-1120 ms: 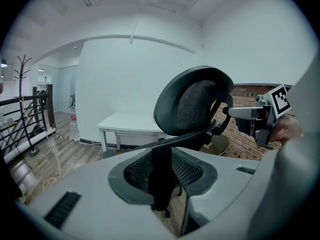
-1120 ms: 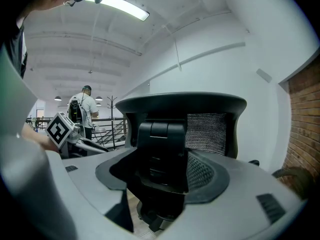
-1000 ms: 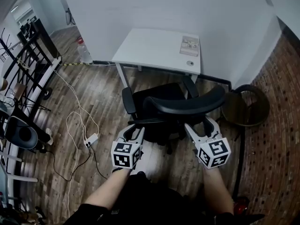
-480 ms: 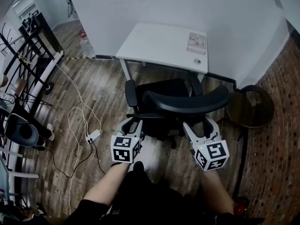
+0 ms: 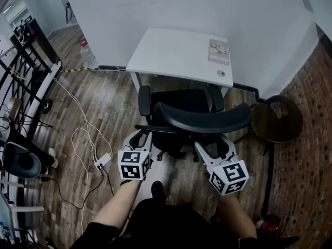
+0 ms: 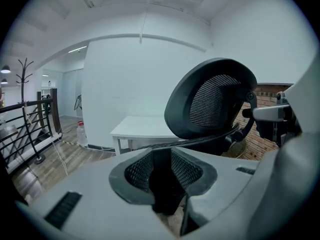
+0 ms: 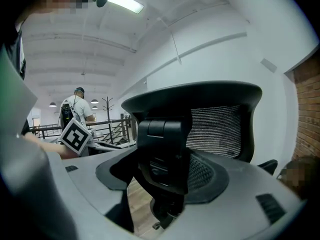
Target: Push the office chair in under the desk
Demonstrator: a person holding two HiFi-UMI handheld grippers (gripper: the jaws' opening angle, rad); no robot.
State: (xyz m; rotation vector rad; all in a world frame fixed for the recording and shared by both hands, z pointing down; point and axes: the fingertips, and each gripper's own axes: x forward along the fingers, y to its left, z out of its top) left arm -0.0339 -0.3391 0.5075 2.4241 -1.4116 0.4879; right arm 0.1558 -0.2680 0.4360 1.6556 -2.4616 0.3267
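Note:
The black office chair (image 5: 181,104) stands in front of the white desk (image 5: 174,53), its seat front at the desk's near edge and its curved mesh backrest (image 5: 203,122) toward me. My left gripper (image 5: 141,138) is at the backrest's left lower frame. In the left gripper view a black frame part (image 6: 161,176) fills the gap between the jaws, which are closing on it. My right gripper (image 5: 208,148) is at the right side. In the right gripper view its jaws hold the chair's black back bracket (image 7: 162,149). The backrest (image 6: 215,104) rises ahead of the left gripper.
A booklet (image 5: 219,51) lies on the desk. White cables and a power strip (image 5: 102,160) trail over the wooden floor at left, beside a black railing (image 5: 28,82). A round dark side table (image 5: 276,119) stands at right by the brick wall (image 5: 311,154). A person (image 7: 75,111) stands far off.
The chair has rolled forward toward the desk, with both grippers following at its backrest. The seat front now sits closer to the desk edge.

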